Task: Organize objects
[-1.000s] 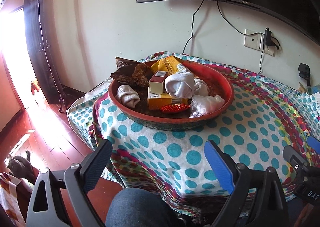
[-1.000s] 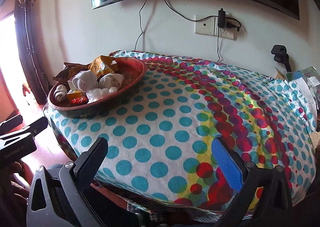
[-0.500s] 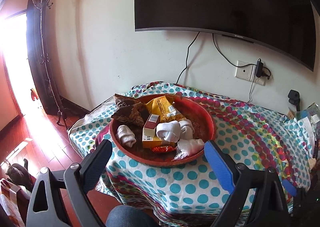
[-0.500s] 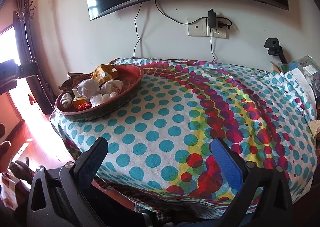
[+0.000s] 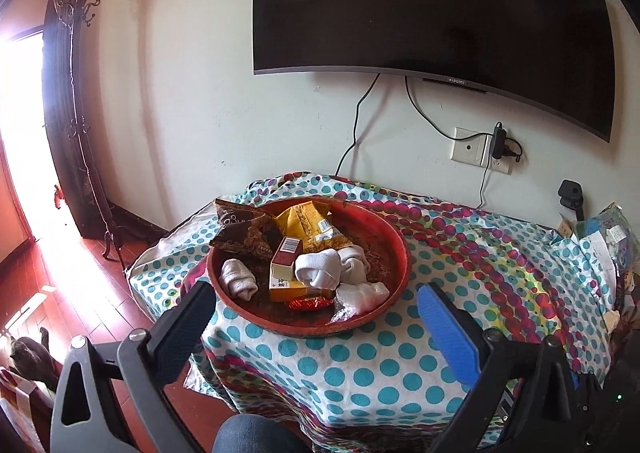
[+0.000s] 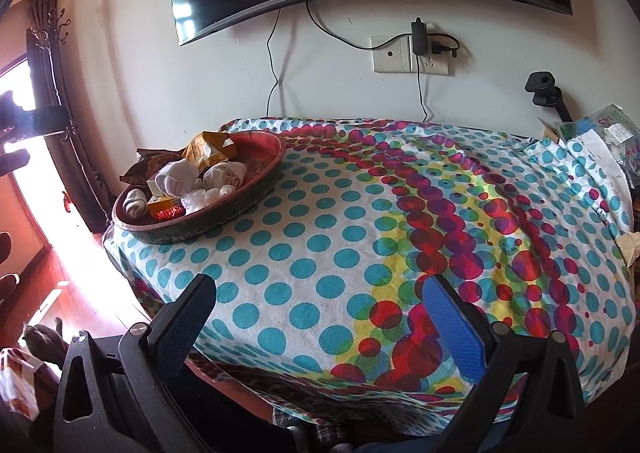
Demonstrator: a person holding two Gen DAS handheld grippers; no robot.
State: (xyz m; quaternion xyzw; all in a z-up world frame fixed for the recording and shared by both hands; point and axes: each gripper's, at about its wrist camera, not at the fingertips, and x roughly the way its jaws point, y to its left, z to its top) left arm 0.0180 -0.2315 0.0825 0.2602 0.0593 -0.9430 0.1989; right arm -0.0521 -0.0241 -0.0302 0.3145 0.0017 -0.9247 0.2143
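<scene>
A red round tray (image 5: 394, 245) sits at the left end of a table with a polka-dot cloth (image 5: 352, 365). In it lie rolled white socks (image 5: 320, 269), a small red and white box (image 5: 286, 255), a yellow box (image 5: 290, 289), a yellow packet (image 5: 306, 225), a brown packet (image 5: 240, 231), a red wrapped sweet (image 5: 310, 304) and a clear bag (image 5: 360, 295). My left gripper (image 5: 316, 309) is open and empty, in front of the tray, held back from it. My right gripper (image 6: 320, 301) is open and empty over the cloth's near edge; the tray (image 6: 256, 189) is far to its left.
A TV (image 5: 432, 9) hangs on the wall above a socket (image 5: 480, 151) with cables. A coat stand (image 5: 80, 113) stands left by a bright doorway. Bags and papers (image 6: 604, 133) lie at the table's right end. A cat (image 5: 32, 357) sits on the floor.
Both grippers have pulled back and tilted up, so the tray looks smaller and more of the wall and TV shows. Both stayed open.
</scene>
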